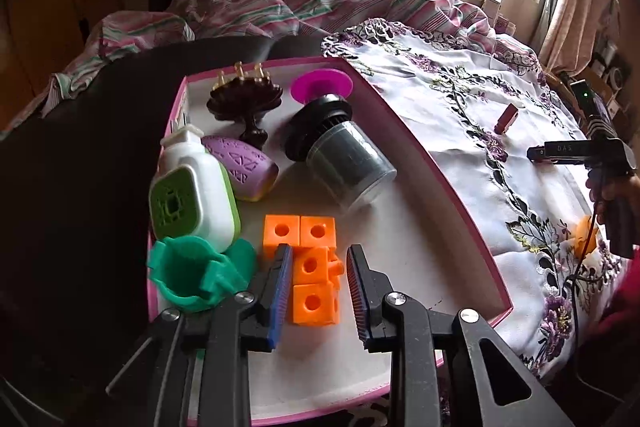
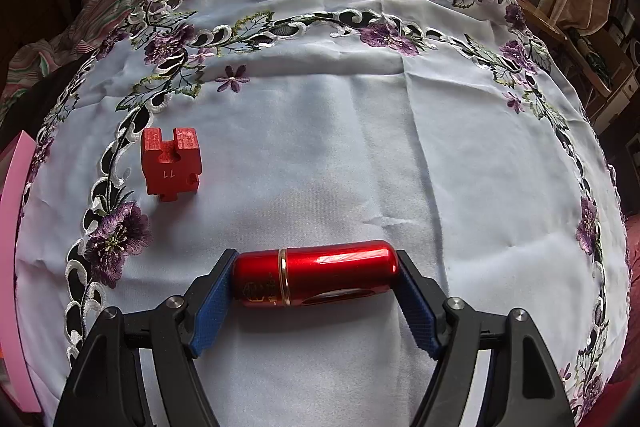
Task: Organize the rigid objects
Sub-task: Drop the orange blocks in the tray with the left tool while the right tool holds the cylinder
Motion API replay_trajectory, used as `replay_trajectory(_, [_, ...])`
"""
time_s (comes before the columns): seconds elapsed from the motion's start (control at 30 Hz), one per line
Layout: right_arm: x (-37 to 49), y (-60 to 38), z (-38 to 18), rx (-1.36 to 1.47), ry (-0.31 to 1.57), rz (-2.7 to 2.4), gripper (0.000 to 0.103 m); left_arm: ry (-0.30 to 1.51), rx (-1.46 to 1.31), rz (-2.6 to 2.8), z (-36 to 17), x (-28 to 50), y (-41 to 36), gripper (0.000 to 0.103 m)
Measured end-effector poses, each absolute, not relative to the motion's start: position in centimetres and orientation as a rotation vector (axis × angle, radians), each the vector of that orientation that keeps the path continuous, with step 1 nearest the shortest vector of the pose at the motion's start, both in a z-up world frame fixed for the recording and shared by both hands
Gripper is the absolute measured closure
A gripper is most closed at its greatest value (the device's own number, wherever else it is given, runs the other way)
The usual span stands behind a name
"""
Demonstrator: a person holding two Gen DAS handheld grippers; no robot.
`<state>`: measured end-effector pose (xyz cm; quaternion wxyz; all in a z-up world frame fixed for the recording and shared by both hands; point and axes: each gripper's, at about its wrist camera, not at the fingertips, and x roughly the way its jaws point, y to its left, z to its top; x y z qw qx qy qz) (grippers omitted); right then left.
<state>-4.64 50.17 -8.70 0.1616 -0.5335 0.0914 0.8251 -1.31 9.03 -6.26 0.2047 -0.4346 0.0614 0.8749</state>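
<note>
An orange piece of joined cubes lies on the white floor of the pink-rimmed tray. My left gripper straddles it, open, with a thin gap showing at each blue pad. My right gripper is shut on a glossy red capsule with a gold ring, gripped end to end just over the embroidered cloth. A red notched wooden block stands on the cloth ahead and to the left. In the left wrist view that block is beyond the tray, near the right gripper.
The tray also holds a green cup, a white and green bottle, a purple egg shape, a dark wooden lotus stand and a black jar on a magenta disc. A small orange item lies on the cloth. Striped bedding lies behind.
</note>
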Motion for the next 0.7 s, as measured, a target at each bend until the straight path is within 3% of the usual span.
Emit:
replay_trajectory(0.2, [-4.6, 50.2, -8.7, -1.520, 0.255, 2.353, 0.027, 0.174, -1.191, 2.487, -5.2, -1.2, 8.7, 0.067])
replay_trajectory(0.7, [-4.5, 49.5, -8.2, -1.518, 0.220, 2.367, 0.027, 0.155, -1.133, 2.583, -2.8, -0.5, 7.5, 0.060])
